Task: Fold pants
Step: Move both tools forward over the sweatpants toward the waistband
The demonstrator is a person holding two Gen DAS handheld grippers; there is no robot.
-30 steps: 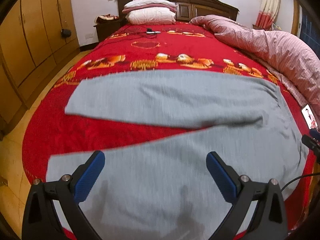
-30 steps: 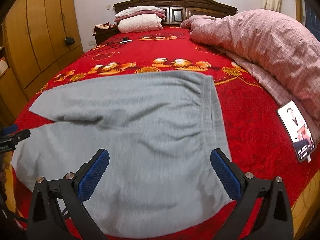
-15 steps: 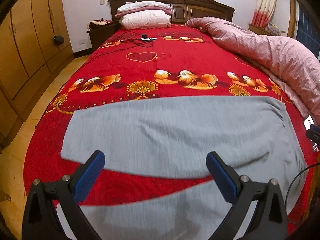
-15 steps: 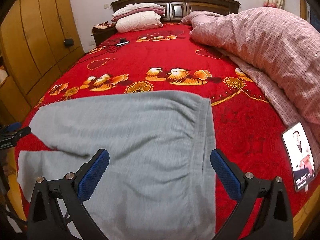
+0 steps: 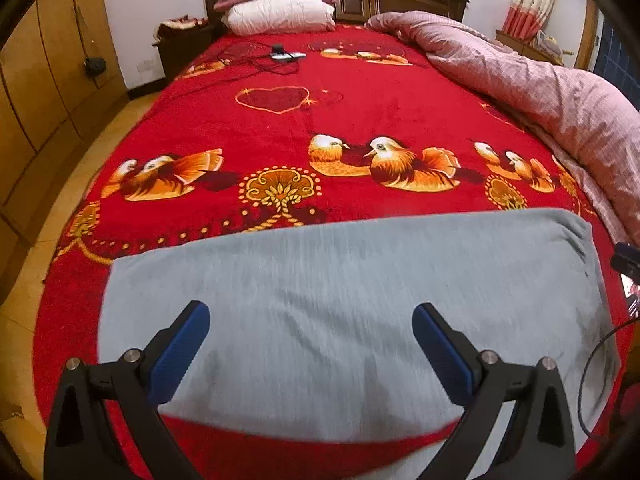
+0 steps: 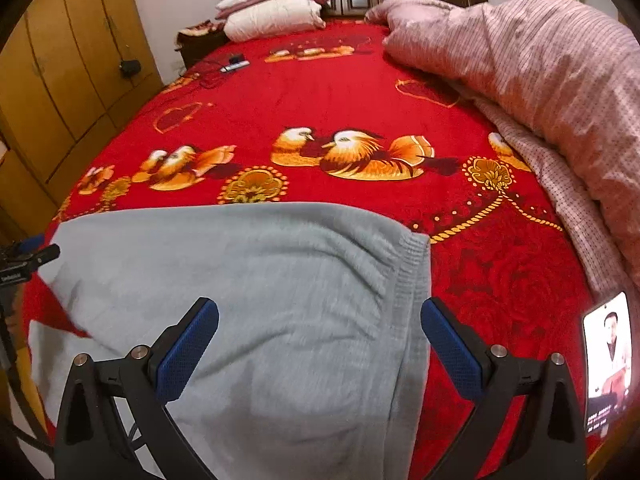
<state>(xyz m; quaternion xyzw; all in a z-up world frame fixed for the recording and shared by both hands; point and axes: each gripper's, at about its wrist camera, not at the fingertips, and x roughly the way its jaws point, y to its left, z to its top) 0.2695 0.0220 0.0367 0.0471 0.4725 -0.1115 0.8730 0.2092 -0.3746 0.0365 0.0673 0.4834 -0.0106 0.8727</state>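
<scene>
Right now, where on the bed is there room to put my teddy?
The red bedspread is bare between the gray pants and the pillows. The right side is crowded by the pink quilt; a phone lies by the near right edge.

A red bedspread (image 5: pixel 360 120) with ducks covers the bed; pillows (image 5: pixel 280 12) lie at its head, a pink quilt (image 6: pixel 540 80) along one side, a lit phone (image 6: pixel 608 356) near the edge.

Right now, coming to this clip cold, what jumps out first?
The bright red bedspread with its orange duck pairs fills both views, and the grey pants lie spread flat across its near end, waistband toward the right. Both the left gripper and right gripper are open above the fabric, holding nothing. A pink quilt is heaped along the right side, with a lit phone at the near right edge.
</scene>
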